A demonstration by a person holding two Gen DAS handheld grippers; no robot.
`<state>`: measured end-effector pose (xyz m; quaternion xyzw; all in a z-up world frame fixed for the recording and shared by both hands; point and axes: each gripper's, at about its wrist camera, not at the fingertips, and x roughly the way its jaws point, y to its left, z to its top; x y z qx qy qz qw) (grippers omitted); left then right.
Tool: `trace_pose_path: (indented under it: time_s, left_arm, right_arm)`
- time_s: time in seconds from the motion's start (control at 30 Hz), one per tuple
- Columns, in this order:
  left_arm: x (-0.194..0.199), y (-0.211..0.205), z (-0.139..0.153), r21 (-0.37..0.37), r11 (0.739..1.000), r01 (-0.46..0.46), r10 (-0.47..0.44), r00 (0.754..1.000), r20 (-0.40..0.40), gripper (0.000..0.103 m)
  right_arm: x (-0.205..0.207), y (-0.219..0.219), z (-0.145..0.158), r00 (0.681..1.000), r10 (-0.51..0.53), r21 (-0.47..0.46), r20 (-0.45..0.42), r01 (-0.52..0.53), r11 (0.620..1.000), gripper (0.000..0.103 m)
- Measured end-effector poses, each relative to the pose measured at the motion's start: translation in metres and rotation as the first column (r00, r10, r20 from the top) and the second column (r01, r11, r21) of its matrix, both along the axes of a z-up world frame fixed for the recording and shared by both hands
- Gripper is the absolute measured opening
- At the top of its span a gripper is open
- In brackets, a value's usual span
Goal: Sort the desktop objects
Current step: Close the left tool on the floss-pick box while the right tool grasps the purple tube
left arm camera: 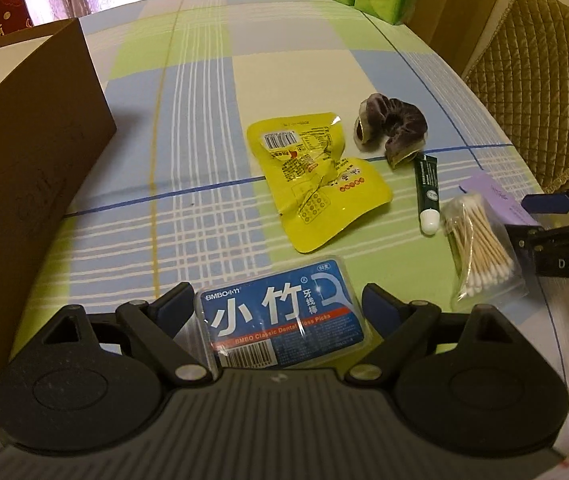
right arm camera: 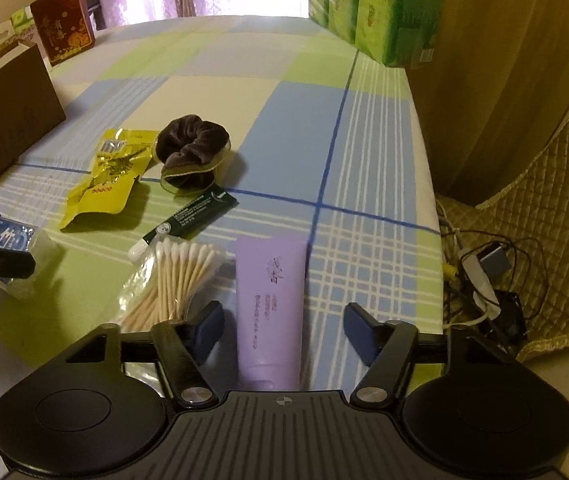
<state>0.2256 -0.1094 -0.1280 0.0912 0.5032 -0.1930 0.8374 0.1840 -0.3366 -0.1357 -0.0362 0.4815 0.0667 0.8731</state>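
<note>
From the left wrist, the left gripper spreads its fingers around the dental floss pick box on the table; centre, then squeeze. From the right wrist, the right gripper straddles the purple tube, unclosed; avoid the cotton swabs.

Blue floss-pick box at 6 o'clock read "BMBO 小竹 牙线棒, BMBO Classic Dental Floss Picks", right gripper at 3 o'clock was marked "DAS"

Left gripper: matte black plastic body with a ribbed grey centre plate, two round housings, silver pivot screws and blue finger pads. Right gripper looks identical; white "DAS" lettering marks its side.
</note>
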Motion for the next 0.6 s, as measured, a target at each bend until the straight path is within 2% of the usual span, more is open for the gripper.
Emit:
trace_pose_path:
  time_s: [0.27,0.6]
  left_arm:
    - [-0.005,-0.007,-0.006,0.038,0.998,0.05,-0.051,0.998,0.028,0.088]
    - [-0.023,0.004,-0.005,0.036,0.993,0.116,-0.118,0.992,0.036,0.087]
  right_arm:
    - [-0.005,0.006,0.002,1.0,-0.004,-0.002,0.022,0.004,1.0,0.032]
    - [-0.021,0.003,0.005,0.998,-0.064,0.007,0.003,0.064,0.998,0.032]
